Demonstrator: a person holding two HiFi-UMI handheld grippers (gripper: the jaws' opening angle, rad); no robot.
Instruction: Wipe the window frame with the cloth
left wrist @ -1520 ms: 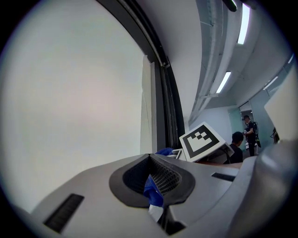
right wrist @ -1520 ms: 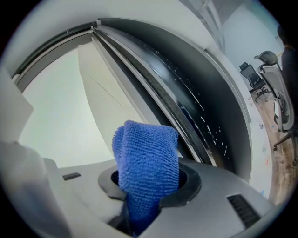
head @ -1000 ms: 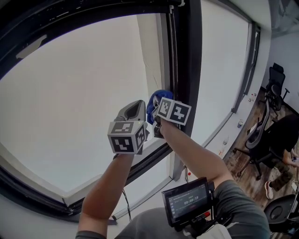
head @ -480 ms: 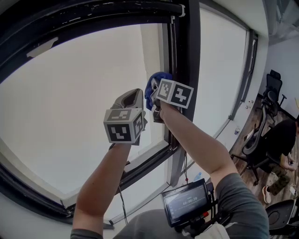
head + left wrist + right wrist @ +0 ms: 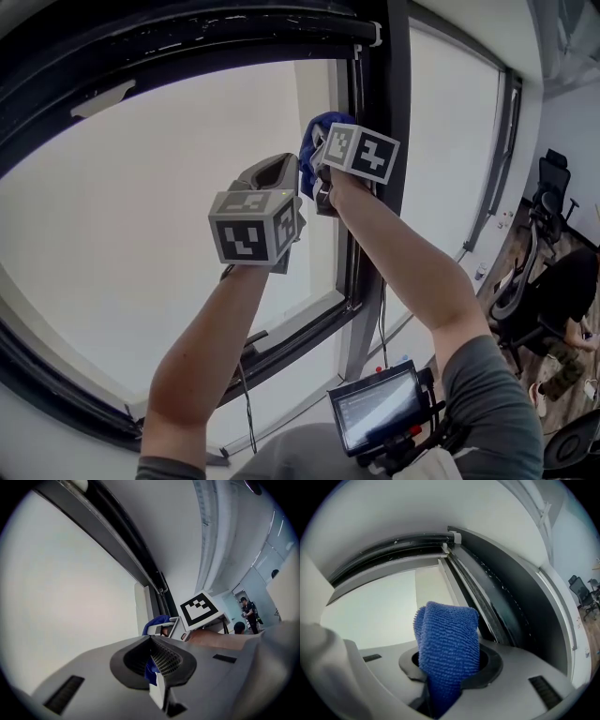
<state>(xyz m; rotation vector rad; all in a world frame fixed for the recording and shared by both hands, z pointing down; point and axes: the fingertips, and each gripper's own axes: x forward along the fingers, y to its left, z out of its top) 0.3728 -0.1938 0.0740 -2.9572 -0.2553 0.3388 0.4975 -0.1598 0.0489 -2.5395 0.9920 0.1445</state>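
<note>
The blue cloth (image 5: 449, 644) stands up folded out of my right gripper (image 5: 449, 665), which is shut on it. In the head view the cloth (image 5: 319, 131) presses against the dark vertical window frame (image 5: 380, 216), close under the top corner, with the right gripper (image 5: 326, 148) behind it. The frame's upper rail (image 5: 422, 543) and side channel (image 5: 497, 602) run just ahead of the cloth. My left gripper (image 5: 279, 171) hovers beside it in front of the pale glass (image 5: 141, 234), touching nothing. Its jaws are together in the left gripper view (image 5: 152, 644), with a thin blue sliver in the hollow.
A second glass pane (image 5: 445, 150) lies right of the frame. Office chairs (image 5: 553, 187) and a seated person (image 5: 562, 291) are on the wooden floor at the far right. A small screen (image 5: 380, 405) hangs at my chest. A cable (image 5: 246, 403) dangles below the sill.
Both grippers have risen along the vertical frame. The right one has carried the cloth up toward the top corner, and the left one has followed beside it.
</note>
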